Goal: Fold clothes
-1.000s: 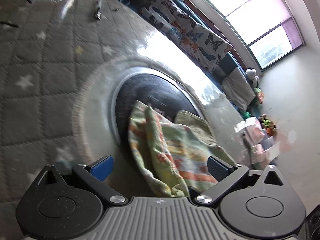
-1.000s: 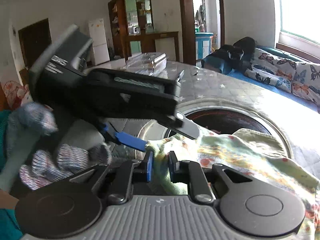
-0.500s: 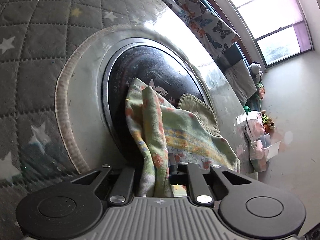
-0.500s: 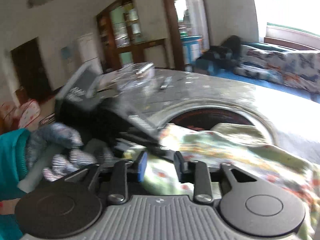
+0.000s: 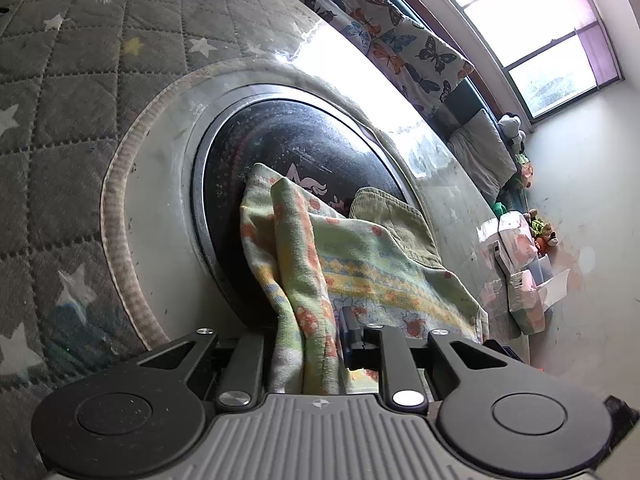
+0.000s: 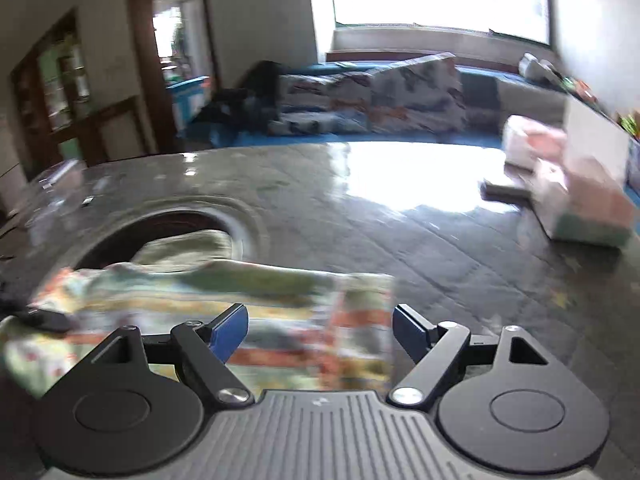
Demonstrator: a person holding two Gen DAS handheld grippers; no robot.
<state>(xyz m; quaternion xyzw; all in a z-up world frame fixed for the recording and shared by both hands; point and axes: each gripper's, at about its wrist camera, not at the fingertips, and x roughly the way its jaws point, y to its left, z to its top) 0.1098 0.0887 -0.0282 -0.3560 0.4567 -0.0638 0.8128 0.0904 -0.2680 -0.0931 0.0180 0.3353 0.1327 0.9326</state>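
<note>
A green, yellow and orange patterned garment (image 5: 360,264) lies over the dark round inset (image 5: 288,144) of the quilted table, with an olive corduroy piece (image 5: 396,220) beneath it. My left gripper (image 5: 308,344) is shut on a bunched fold of the patterned garment. In the right wrist view the same garment (image 6: 224,300) is blurred and lies in front of my right gripper (image 6: 320,328), which is open and holds nothing.
The grey quilted star-pattern cover (image 5: 72,92) spreads left. Pink and white boxes (image 6: 576,184) and a dark flat object (image 6: 504,192) sit at the table's right end. A butterfly-print sofa (image 5: 400,44) runs under the window.
My left gripper closed on the garment fold. My right gripper let go of the garment, opened, and swung right, away from the left gripper.
</note>
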